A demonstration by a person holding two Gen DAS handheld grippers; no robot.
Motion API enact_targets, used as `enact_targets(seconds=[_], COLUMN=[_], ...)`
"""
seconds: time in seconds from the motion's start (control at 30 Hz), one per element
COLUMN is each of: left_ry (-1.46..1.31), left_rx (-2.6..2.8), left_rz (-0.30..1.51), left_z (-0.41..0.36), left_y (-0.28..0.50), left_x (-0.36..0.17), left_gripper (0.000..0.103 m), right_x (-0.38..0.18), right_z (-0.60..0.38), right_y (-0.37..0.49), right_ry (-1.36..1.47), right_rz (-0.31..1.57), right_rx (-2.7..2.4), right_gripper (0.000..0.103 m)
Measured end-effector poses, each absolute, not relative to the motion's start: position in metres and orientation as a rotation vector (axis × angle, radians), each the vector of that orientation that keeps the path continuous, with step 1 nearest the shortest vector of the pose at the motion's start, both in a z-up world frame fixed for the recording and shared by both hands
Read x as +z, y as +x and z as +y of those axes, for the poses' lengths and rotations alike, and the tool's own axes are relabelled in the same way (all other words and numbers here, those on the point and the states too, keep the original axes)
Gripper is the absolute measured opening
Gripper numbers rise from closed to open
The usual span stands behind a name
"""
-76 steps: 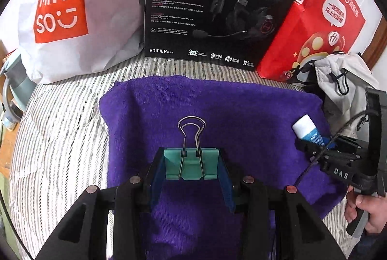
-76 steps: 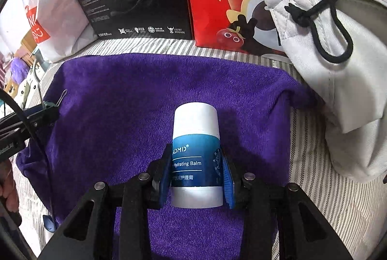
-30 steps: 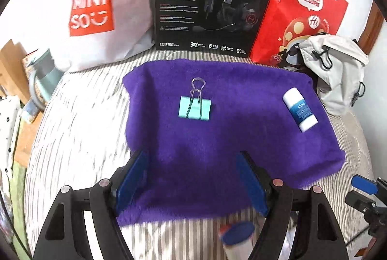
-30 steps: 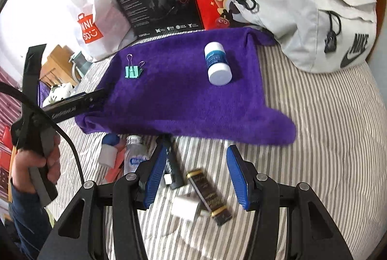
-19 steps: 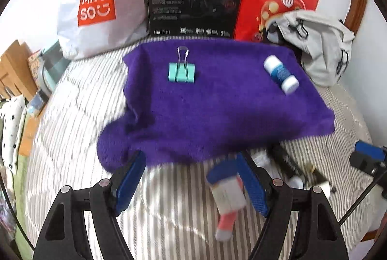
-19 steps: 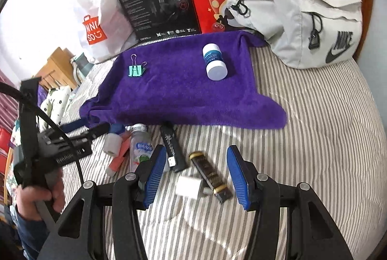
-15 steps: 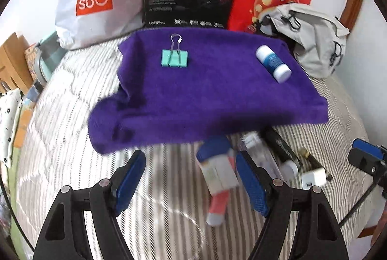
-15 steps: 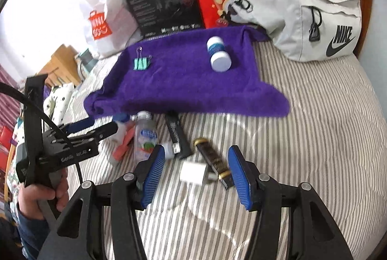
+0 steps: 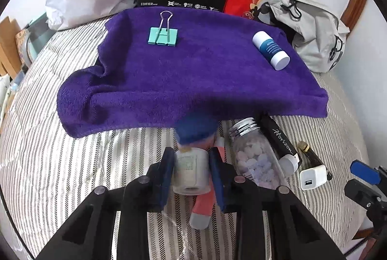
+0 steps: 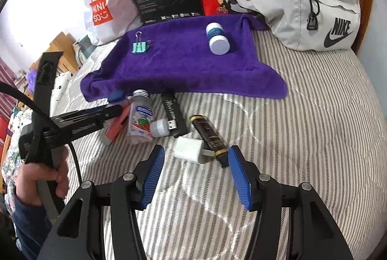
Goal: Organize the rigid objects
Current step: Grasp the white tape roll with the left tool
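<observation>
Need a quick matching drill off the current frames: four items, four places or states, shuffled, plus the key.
Items:
1. binder clip
2. balm stick
3. white bottle
4. charger plug

Places or states:
A. between the left gripper jaws
B. on the striped bedcover, just ahead of the open right gripper
C. on the purple towel, toward its left side
D. lying on the towel, toward its right side, near the grey bag

Pairs: 1-C, 2-D, 3-A, 4-B
</observation>
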State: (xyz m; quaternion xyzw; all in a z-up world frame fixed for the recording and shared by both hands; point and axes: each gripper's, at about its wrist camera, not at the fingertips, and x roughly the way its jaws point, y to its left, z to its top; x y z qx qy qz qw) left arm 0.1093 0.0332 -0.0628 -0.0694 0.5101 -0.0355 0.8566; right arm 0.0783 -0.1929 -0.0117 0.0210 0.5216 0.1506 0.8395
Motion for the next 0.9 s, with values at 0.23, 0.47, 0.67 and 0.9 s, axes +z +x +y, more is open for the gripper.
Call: enact_targets(seconds=[0.23,0.47,0.67,0.9], left_ry=[-0.064,-0.029,0.001,-0.012], left_rx=[-0.037,-0.049,-0.043,-0.068], left_rz=[1.072,1.059,1.044,1.052], left_z=[0.044,0.049,0.045,0.049], left_y=[0.101,0.091,0.093,0.093], left_x=[-0.062,-0.069,-0.068,-0.067], left_gripper=[0.029,0.03,0.028,0.028], right_x=[-0.022,-0.03,-0.038,-0.039], right_z=[-0.205,-0.203,-0.195,-0.201], right_y=[0.084,0.089,0.092,0.095], right_ry=[0.043,0.022,0.0,-0.057], right_rz=[1.125,1.141,1.153,1.126], right_rx=[0.275,0.267,0.287,0.285], right_gripper=[0.055,0.055,0.055,0.055])
